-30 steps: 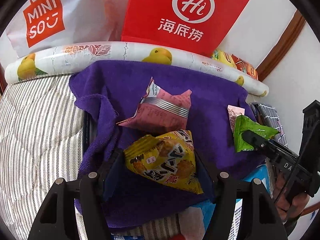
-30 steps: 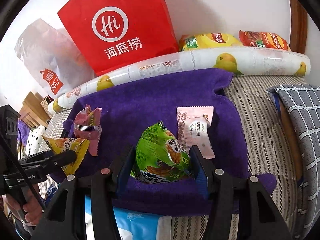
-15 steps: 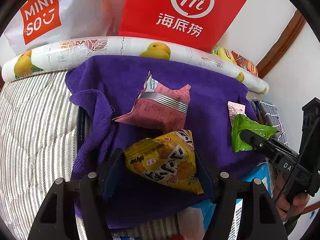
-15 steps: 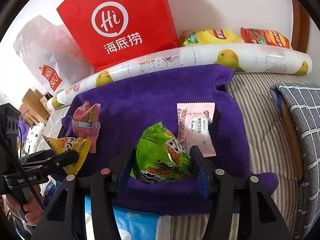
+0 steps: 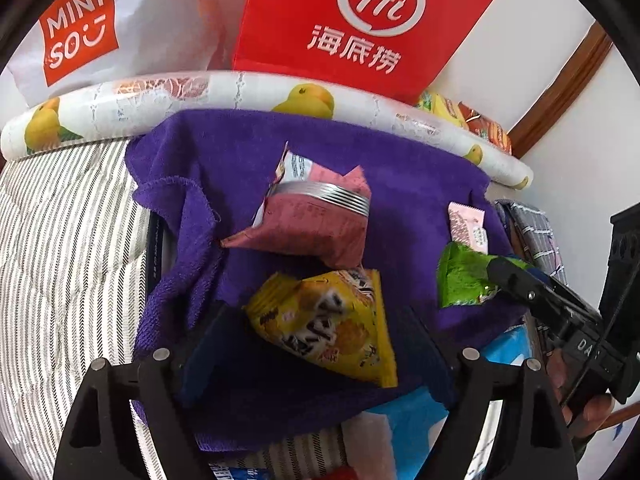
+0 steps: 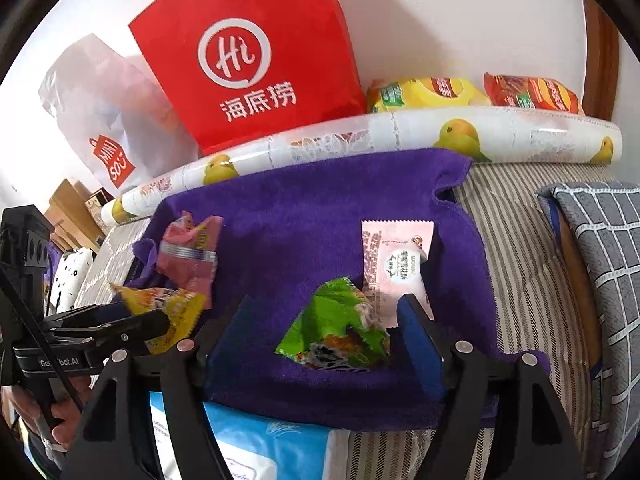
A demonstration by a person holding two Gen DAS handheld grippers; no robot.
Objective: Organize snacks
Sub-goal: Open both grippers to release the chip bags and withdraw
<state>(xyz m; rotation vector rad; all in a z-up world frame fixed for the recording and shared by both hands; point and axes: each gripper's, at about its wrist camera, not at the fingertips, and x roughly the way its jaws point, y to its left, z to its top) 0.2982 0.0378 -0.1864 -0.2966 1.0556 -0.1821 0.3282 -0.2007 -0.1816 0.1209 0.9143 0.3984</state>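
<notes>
Purple towel (image 5: 400, 184): spread on the striped bed cover (image 5: 60, 248); all four loose snacks lie on it or hang just over it.
Left gripper (image 5: 316, 332): jaws wide apart, with the yellow snack bag (image 5: 324, 328) between them; in the left wrist view a gap shows on each side of the bag, so it is not pinched.
Right gripper (image 6: 324, 332): jaws also apart, on both sides of the green snack bag (image 6: 336, 328); its right finger (image 6: 420, 340) lies over the lower edge of the pale pink sachet (image 6: 396, 264).
Pink snack bag (image 5: 308, 220): behind the yellow one, with a silver band across its middle; its top is open and crumpled.
Red paper bag (image 6: 256, 60): upright against the wall, printed with a "Hi" logo; its inside cannot be seen.
White plastic bag (image 5: 80, 28): beside the red one, with a MINISO print; something reddish shows dimly through it.
Fruit-print roll (image 6: 440, 136): lies along the far edge of the towel.
Chip bags: one yellow (image 6: 424, 94) and one orange-red (image 6: 532, 94), behind the roll and right of the red bag.
Blue tissue pack (image 6: 256, 444): at the near edge, partly under the towel.
</notes>
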